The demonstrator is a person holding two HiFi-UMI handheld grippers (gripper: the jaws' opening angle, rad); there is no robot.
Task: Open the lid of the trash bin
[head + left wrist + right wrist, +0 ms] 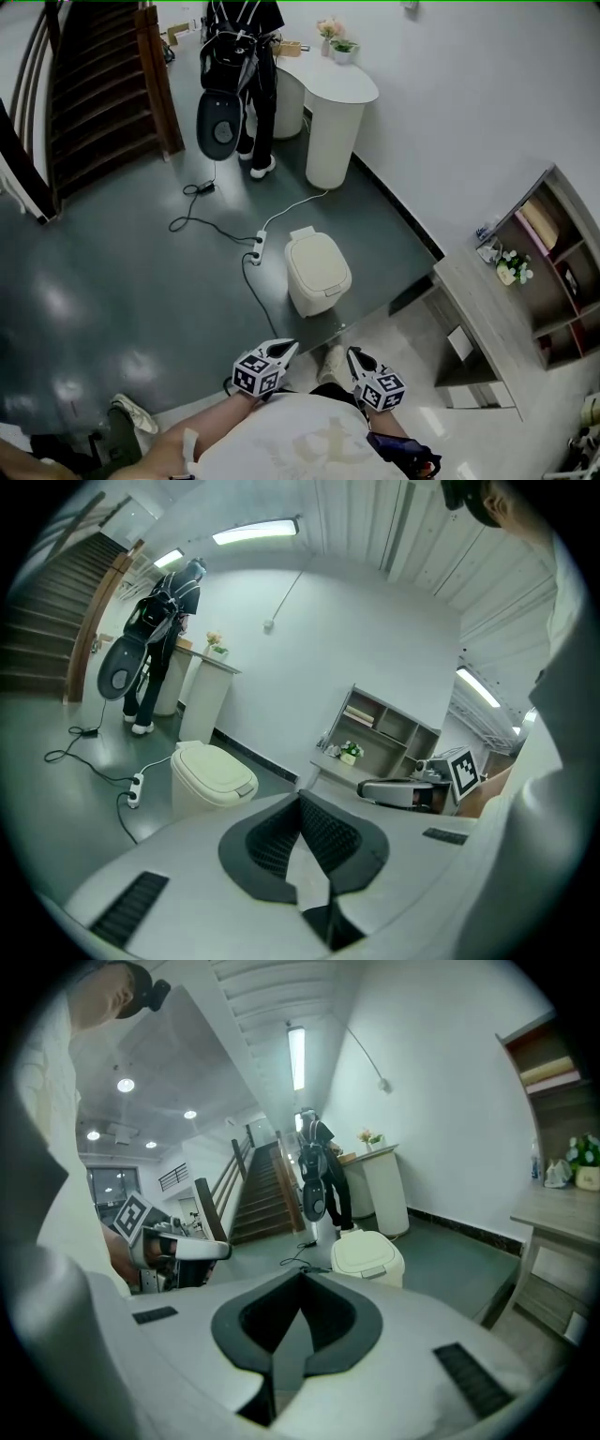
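Observation:
A cream trash bin (317,270) stands on the dark floor with its lid down; it also shows in the left gripper view (214,772) and the right gripper view (367,1252). Both grippers are held low near the person's body, well short of the bin and not touching it. My left gripper (284,350) points toward the bin, and its jaws meet with nothing between them (300,803). My right gripper (354,356) sits beside it, its jaws likewise closed and empty (302,1279). Each gripper shows in the other's view: the right one (403,791) and the left one (183,1251).
A white power strip (258,247) with black and white cables lies just left of the bin. A white rounded counter (337,112) and a standing person (246,66) are further back. A staircase (94,84) rises at left. A wooden shelf unit (506,319) stands at right.

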